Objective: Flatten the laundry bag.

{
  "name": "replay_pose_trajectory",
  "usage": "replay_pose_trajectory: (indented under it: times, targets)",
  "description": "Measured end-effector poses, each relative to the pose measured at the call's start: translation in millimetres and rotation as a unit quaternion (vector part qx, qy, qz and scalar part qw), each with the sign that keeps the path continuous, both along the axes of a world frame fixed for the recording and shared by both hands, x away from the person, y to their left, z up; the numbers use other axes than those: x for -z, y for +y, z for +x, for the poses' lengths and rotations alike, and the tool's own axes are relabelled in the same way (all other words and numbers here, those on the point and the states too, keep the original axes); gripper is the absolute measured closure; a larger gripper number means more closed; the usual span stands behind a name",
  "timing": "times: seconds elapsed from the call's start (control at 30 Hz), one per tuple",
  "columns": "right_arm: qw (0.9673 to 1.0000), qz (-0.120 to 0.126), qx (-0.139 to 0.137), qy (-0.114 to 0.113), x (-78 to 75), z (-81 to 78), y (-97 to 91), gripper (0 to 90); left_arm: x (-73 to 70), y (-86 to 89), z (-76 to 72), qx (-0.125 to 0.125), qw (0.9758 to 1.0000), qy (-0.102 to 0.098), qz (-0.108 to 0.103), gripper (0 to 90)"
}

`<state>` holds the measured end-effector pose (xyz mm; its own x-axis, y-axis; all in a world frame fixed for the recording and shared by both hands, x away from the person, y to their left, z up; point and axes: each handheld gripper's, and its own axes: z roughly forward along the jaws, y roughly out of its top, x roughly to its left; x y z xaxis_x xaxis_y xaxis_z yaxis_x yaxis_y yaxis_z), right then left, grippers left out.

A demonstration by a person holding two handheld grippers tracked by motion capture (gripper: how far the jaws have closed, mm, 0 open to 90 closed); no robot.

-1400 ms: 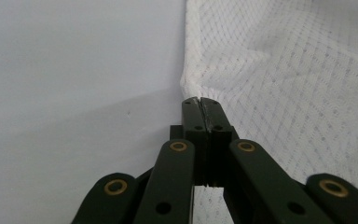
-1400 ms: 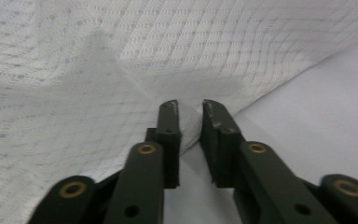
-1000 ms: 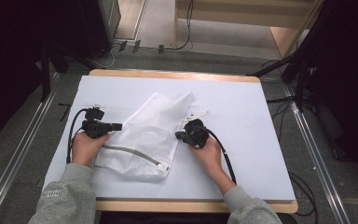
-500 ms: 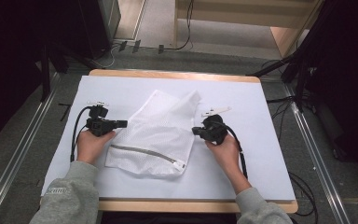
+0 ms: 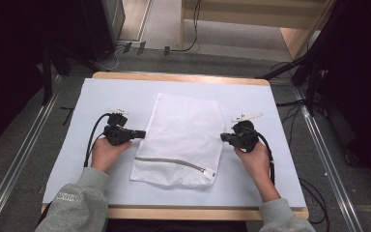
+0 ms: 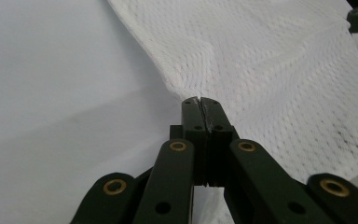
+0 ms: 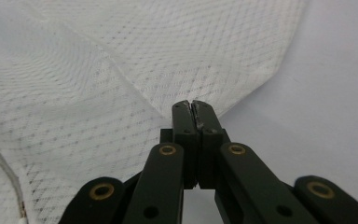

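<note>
A white mesh bag (image 5: 178, 135) lies flat on the white-covered table (image 5: 125, 92), its zipper (image 5: 174, 163) running along the near end. My left gripper (image 5: 142, 134) is shut on the bag's left edge, and the left gripper view shows the mesh (image 6: 270, 60) drawn up into a small peak at the closed tips (image 6: 199, 100). My right gripper (image 5: 223, 137) is shut on the bag's right edge. In the right gripper view a crease in the mesh (image 7: 121, 56) runs to its closed tips (image 7: 190, 103). A bit of the zipper (image 7: 4, 172) curves at the lower left there.
The table's wooden rim (image 5: 178, 77) shows at the far edge. Metal rails (image 5: 19, 164) run along both sides on the floor. Cables (image 5: 314, 193) trail beside the table at the right. Dark equipment (image 5: 24, 48) stands at the back left.
Both hands have moved apart, the right one farther to the right. The bag, crumpled and slanted before, now lies stretched flat and square between the grippers.
</note>
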<state>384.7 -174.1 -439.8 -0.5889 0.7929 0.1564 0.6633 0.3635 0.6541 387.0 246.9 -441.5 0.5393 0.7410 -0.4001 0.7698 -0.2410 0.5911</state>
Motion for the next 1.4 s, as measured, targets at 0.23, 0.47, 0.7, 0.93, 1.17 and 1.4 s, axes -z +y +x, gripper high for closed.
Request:
replay_pose_trajectory:
  times: [0.23, 0.47, 0.7, 0.93, 1.17, 1.4]
  targets:
    - [0.9995, 0.03, 0.011, 0.006, 6.9, 3.0, -10.0, 85.0, -2.0, -2.4, -5.4, -0.003, 0.9998, -0.013, 0.012, 86.5]
    - [0.9981, 0.057, 0.017, -0.018, 2.0, -11.3, -18.2, 67.8, -2.7, 0.5, 2.8, -0.016, 0.9996, -0.021, 0.004, 66.1]
    - [0.9986, 0.05, 0.018, -0.006, 19.2, -12.1, -12.5, 57.7, 7.4, -6.9, 27.8, -0.028, 0.9993, -0.014, 0.02, 58.7]
    - [0.9977, 0.056, 0.035, 0.012, 26.6, -1.8, -5.8, 59.1, 15.4, -16.8, 40.5, -0.025, 0.999, -0.009, 0.038, 72.2]
    - [0.9978, 0.055, 0.035, 0.011, 26.3, -1.5, -6.0, 59.0, 18.6, -24.7, 43.7, -0.01, 0.9993, -0.006, 0.036, 90.0]
    - [0.9979, 0.055, 0.032, 0.009, 24.5, -2.6, -6.1, 57.7, 13.1, -12.4, 45.6, -0.03, 0.9992, -0.009, 0.023, 90.0]
